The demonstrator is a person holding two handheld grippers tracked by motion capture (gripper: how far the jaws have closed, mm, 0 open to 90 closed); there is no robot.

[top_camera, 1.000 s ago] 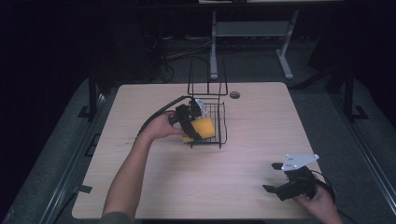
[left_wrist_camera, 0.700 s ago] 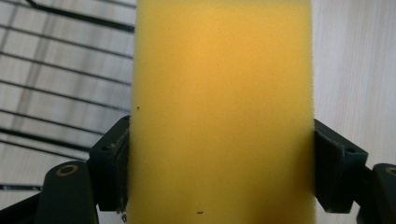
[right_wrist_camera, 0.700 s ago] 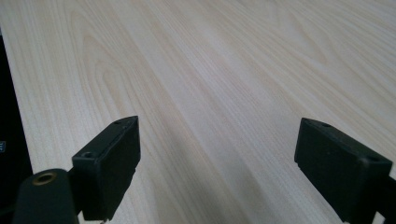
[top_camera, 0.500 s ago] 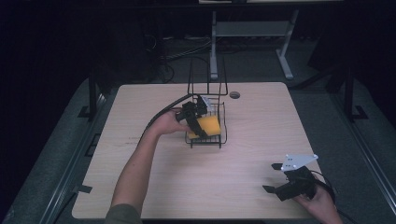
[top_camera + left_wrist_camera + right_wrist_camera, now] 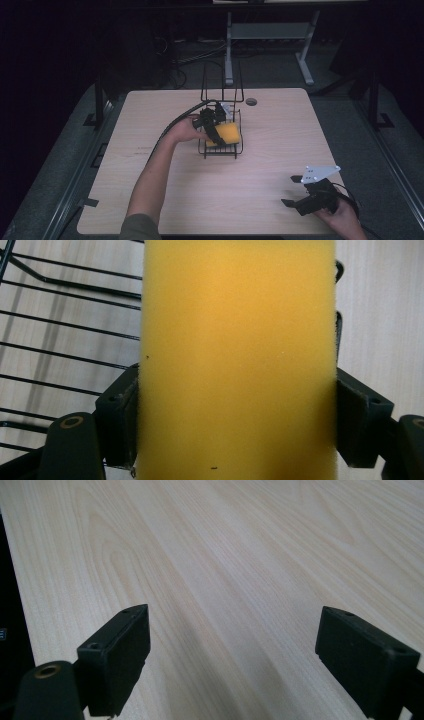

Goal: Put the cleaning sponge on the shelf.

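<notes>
A yellow sponge [image 5: 226, 134] lies inside a black wire basket [image 5: 235, 150] near the middle of the table. My left gripper [image 5: 214, 131] is shut on the sponge, reaching into the basket from its left side. In the left gripper view the yellow sponge [image 5: 235, 360] sits squeezed between both black fingers [image 5: 117, 415], with the wire basket [image 5: 60, 340] floor under it. My right gripper [image 5: 295, 192] hovers open near the table's front right corner. In the right gripper view the gripper [image 5: 240, 655] has nothing between its wide-apart jaws, just bare wood.
The light wooden table [image 5: 150, 195] has a round cable hole [image 5: 251, 101] at its far edge. The basket's tall wire back [image 5: 222, 82] rises behind the sponge. Dark floor and a metal stand [image 5: 270, 30] lie beyond the table. The left gripper's cable [image 5: 172, 125] trails leftward.
My left gripper has carried the sponge rightward and down into the basket. The right gripper has stayed in place.
</notes>
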